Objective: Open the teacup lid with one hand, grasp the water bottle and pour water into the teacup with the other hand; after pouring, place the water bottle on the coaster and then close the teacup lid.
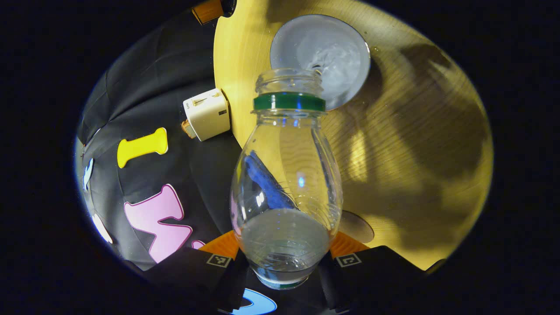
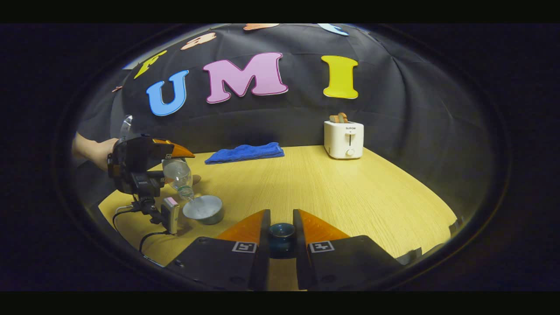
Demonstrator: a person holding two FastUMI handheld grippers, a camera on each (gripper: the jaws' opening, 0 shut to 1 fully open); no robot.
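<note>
While the wooden surface (image 2: 332,192) spreads across the booth, a white toaster (image 2: 344,139) stands at its far edge and a folded blue cloth (image 2: 245,152) lies flat beside the wall, well apart from the toaster. In the left gripper view the toaster (image 1: 207,114) shows again at the surface's edge, tipped by the camera's angle.

The left tool (image 2: 175,162), held by a hand (image 2: 98,153), pinches the bottle (image 2: 178,175) by its lower body and tilts it mouth-down over the cup (image 2: 204,209). In the left gripper view its own fingers (image 1: 218,251) press on both sides of the bottle (image 1: 286,175) — open-necked, with a green ring under the mouth and some water pooled at the base end. A thin stream runs from the mouth into the cup (image 1: 321,57), whose water is stirred where the stream lands.

The right tool (image 2: 281,232) hangs near the surface, pressed on a small dark lid (image 2: 281,234) — the lid sits between the two fingers, off the cup and well to one side of it.

A round coaster (image 1: 358,226) lies flat on the surface just beside the bottle's base in the left gripper view.
</note>
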